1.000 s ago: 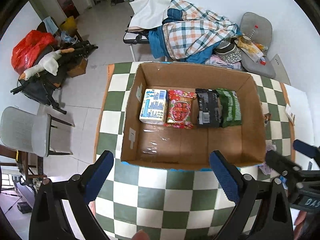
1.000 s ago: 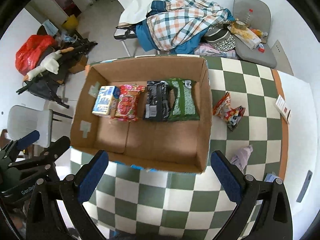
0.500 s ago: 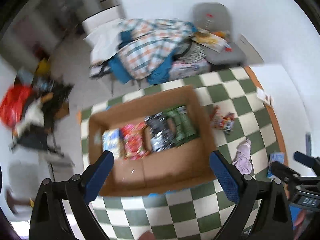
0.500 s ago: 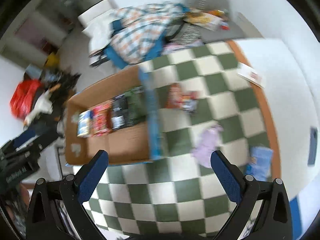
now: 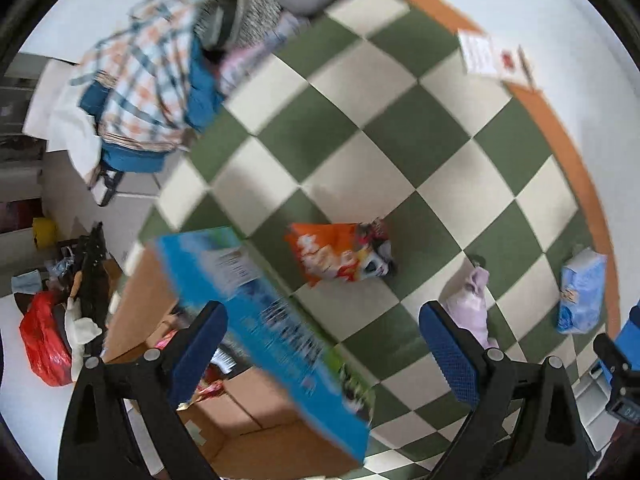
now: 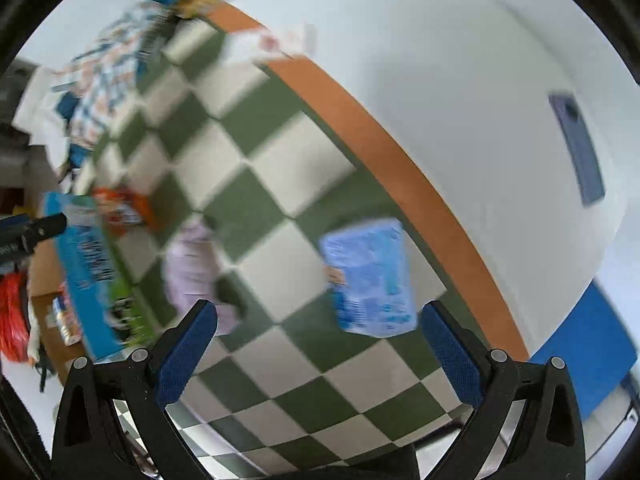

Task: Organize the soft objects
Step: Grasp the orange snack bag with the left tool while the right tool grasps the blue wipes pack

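Blue pack comes into reach

Blue soft pack now lies near the box on the checked table. Both views swung away from the box. Right gripper and left gripper have wide, empty jaws, so picking comes next.

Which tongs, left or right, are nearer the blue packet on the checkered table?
Right. The right tongs frame the blue packet just ahead of their open fingers. The left tongs point toward the orange snack bag, with the packet far to their right.
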